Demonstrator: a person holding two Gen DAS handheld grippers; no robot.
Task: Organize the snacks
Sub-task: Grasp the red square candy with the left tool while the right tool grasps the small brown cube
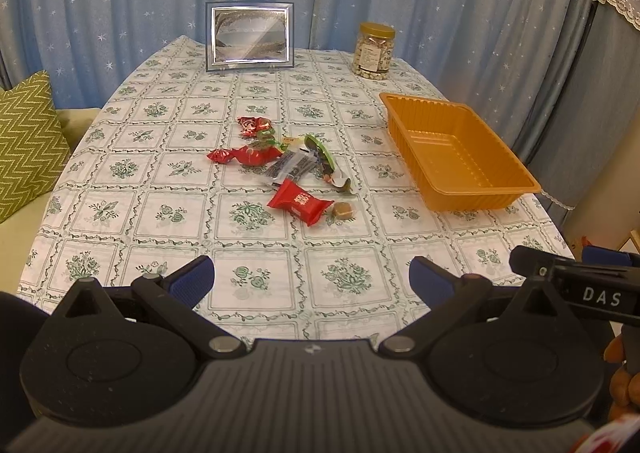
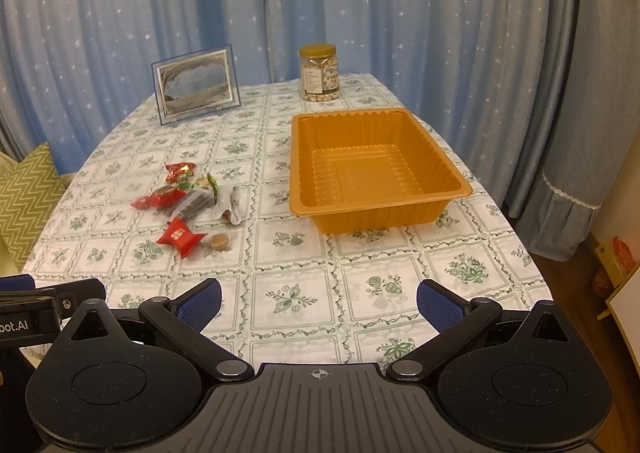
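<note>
A pile of wrapped snacks (image 1: 280, 157) lies mid-table; it also shows in the right wrist view (image 2: 192, 197). Nearest lies a red packet (image 1: 300, 203) (image 2: 180, 235) with a small brown candy (image 1: 345, 210) (image 2: 219, 241) beside it. An empty orange plastic tray (image 1: 480, 189) (image 2: 360, 213) stands to the right of the pile. My left gripper (image 1: 312, 283) is open and empty, above the near table edge, well short of the snacks. My right gripper (image 2: 319, 305) is open and empty, near the front edge, short of the tray.
A framed picture (image 1: 250, 37) (image 2: 196, 83) and a jar of nuts (image 1: 374, 51) (image 2: 320, 73) stand at the table's far end. Blue starred curtains hang behind. A green zigzag cushion (image 1: 24, 141) lies on a seat at the left.
</note>
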